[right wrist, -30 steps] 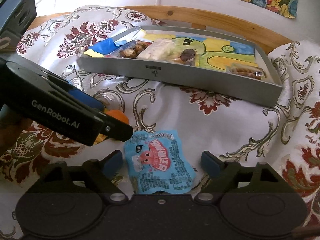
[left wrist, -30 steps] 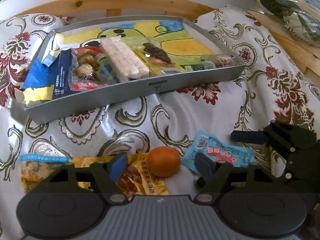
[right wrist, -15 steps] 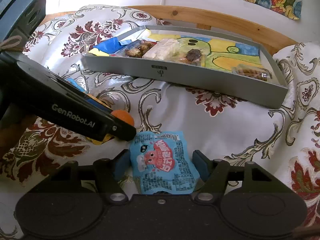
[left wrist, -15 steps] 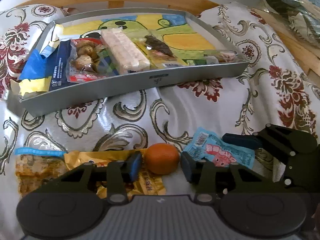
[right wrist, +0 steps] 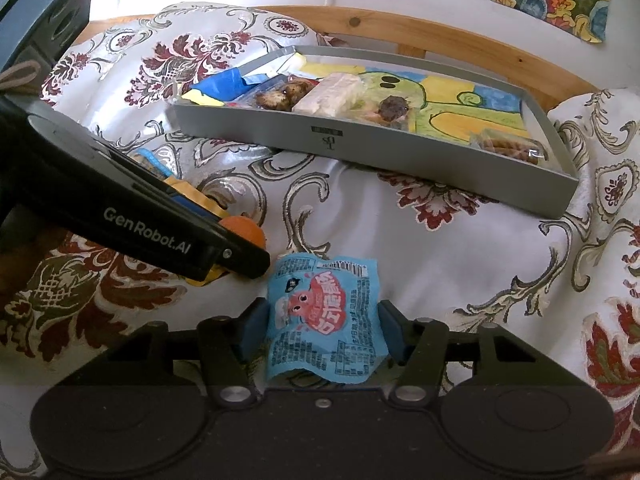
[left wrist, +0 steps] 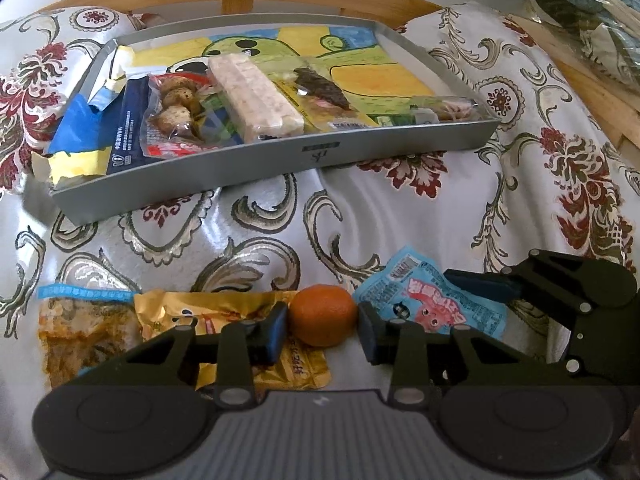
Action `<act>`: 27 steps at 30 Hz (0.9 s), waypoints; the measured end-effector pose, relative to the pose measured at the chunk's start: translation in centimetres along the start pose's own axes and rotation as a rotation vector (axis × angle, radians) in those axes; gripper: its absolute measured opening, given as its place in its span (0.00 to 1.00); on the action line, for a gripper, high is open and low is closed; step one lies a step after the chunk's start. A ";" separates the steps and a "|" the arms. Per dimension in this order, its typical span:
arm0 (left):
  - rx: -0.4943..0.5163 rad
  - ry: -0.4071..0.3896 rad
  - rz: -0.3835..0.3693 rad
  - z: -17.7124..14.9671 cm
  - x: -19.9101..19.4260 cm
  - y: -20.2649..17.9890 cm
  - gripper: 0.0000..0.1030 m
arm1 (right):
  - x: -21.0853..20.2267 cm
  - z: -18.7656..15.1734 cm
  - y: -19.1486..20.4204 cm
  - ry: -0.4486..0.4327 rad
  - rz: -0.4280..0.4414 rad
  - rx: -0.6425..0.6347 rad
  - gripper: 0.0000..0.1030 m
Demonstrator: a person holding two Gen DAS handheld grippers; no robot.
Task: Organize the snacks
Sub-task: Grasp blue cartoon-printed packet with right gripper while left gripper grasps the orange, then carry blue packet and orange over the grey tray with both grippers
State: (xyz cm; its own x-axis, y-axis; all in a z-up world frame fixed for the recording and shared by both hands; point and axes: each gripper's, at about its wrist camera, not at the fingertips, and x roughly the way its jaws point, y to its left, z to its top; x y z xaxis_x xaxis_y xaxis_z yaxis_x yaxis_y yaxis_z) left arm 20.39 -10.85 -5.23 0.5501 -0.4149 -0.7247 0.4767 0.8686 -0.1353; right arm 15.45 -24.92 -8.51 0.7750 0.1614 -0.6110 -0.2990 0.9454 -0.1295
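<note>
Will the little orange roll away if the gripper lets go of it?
Probably a little: the orange is round and smooth. The cloth looks soft and wrinkled, which should slow it. It looks firm, so the left gripper likely won't squash it.

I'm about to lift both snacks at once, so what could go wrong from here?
The orange is round and held only at its sides by the left gripper, so it might roll free. It lies on the gold packet, which may drag along. The blue pouch is soft and could buckle or slip in the right gripper, and the two grippers are close enough to bump.
</note>
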 end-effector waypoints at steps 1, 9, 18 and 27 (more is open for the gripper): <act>-0.001 0.001 0.002 0.0 0.0 0.0 0.39 | 0.0 0.0 0.0 0.000 0.000 -0.001 0.58; -0.005 0.003 0.016 0.0 -0.4 -0.1 0.39 | -0.1 -0.1 0.1 -0.007 -0.001 0.007 0.55; -0.009 -0.006 0.023 0.1 -1.1 -0.2 0.39 | -0.9 -0.1 0.4 -0.056 -0.014 0.007 0.55; -0.040 -0.057 0.009 1.0 -2.4 0.3 0.39 | -2.0 0.2 0.2 -0.155 -0.075 0.002 0.55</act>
State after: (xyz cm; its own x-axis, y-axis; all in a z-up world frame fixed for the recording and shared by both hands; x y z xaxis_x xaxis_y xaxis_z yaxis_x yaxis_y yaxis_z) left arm 19.94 -9.88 -2.83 0.5929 -0.4209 -0.6865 0.4446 0.8819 -0.1567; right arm 13.97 -24.99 -7.13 0.8717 0.1314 -0.4721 -0.2359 0.9569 -0.1692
